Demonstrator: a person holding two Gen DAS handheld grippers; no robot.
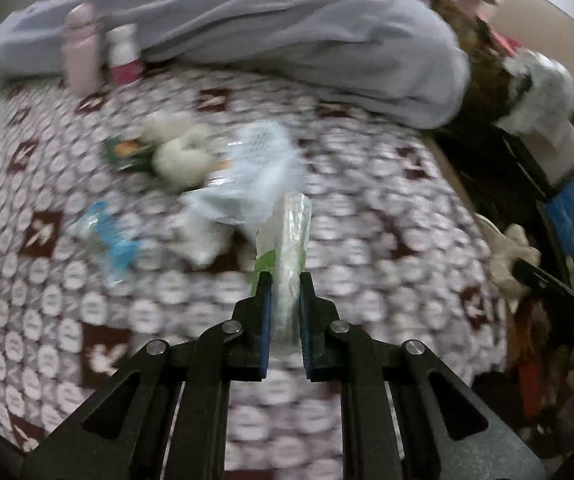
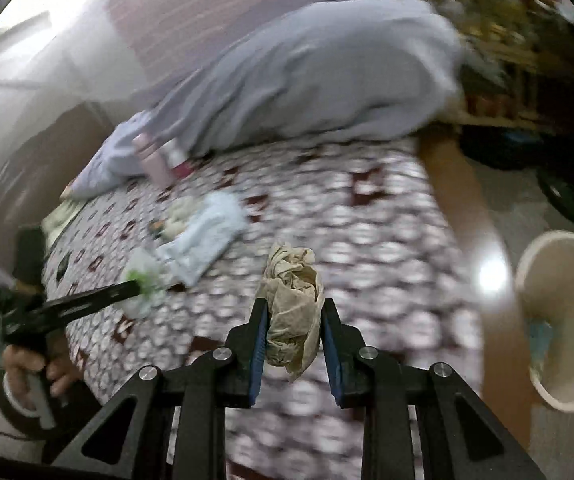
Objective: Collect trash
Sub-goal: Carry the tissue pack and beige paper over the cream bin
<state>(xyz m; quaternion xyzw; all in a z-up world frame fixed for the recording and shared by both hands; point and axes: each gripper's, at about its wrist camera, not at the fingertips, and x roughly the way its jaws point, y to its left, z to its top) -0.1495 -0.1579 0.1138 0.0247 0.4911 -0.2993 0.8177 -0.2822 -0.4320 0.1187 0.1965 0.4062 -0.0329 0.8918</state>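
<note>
Tongs, both loaded, over bed.
Left tongs pinch clear wrapper; right tongs clamp crumpled paper; bin past bed edge.

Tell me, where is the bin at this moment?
In the right wrist view the bin is at the right edge, on the floor beside the bed, to the right of the right gripper holding crumpled paper.

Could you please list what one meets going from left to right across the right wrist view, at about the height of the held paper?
Left gripper with a clear wrapper → crumpled brown paper in the right gripper → wooden bed edge → beige bin.
</note>
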